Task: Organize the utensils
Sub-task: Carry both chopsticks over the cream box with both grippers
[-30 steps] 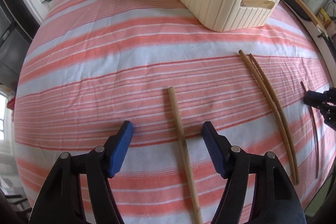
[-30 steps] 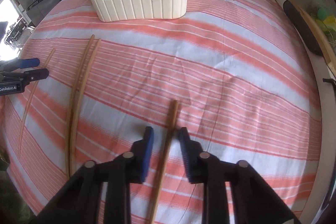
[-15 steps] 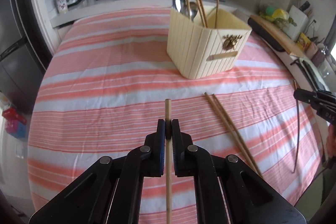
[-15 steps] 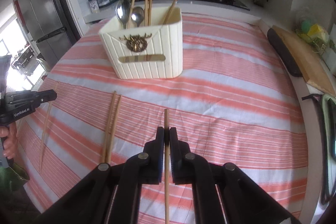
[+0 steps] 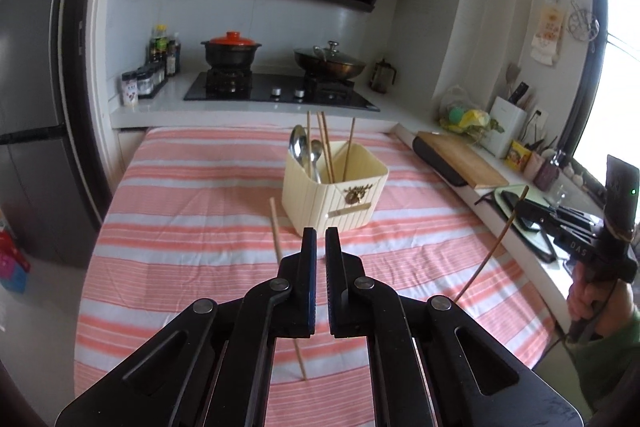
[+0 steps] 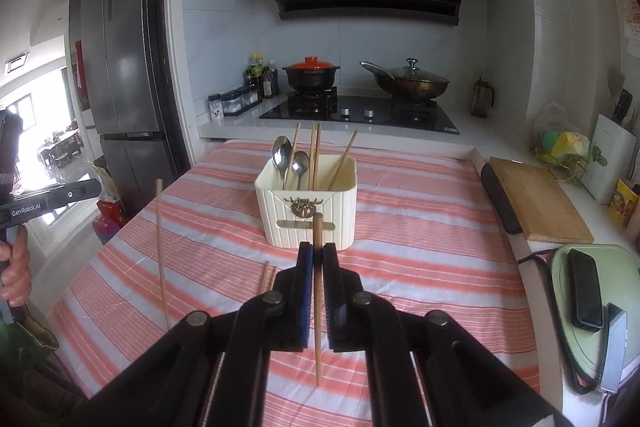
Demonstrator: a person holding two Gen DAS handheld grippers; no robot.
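A cream utensil holder (image 5: 334, 193) stands on the striped table with spoons and chopsticks upright in it; it also shows in the right wrist view (image 6: 307, 205). My left gripper (image 5: 320, 239) is shut on a wooden chopstick (image 5: 276, 231), which slants up to the left and shows in the right wrist view (image 6: 161, 251). My right gripper (image 6: 318, 254) is shut on a second chopstick (image 6: 317, 291), held upright above the table; it shows in the left wrist view (image 5: 494, 247). A pair of chopsticks (image 6: 267, 274) lies on the cloth, mostly hidden behind my right gripper.
The striped tablecloth (image 5: 192, 211) covers the table. A cutting board (image 6: 538, 203) and a phone (image 6: 585, 287) lie along the right counter. A stove with a red-lidded pot (image 6: 311, 73) and a wok (image 6: 410, 81) stands behind. A fridge (image 6: 124, 87) is at left.
Both grippers closed on a chopstick each one second to half a second ago and have since lifted them off the cloth, rising and tilting up toward the holder.
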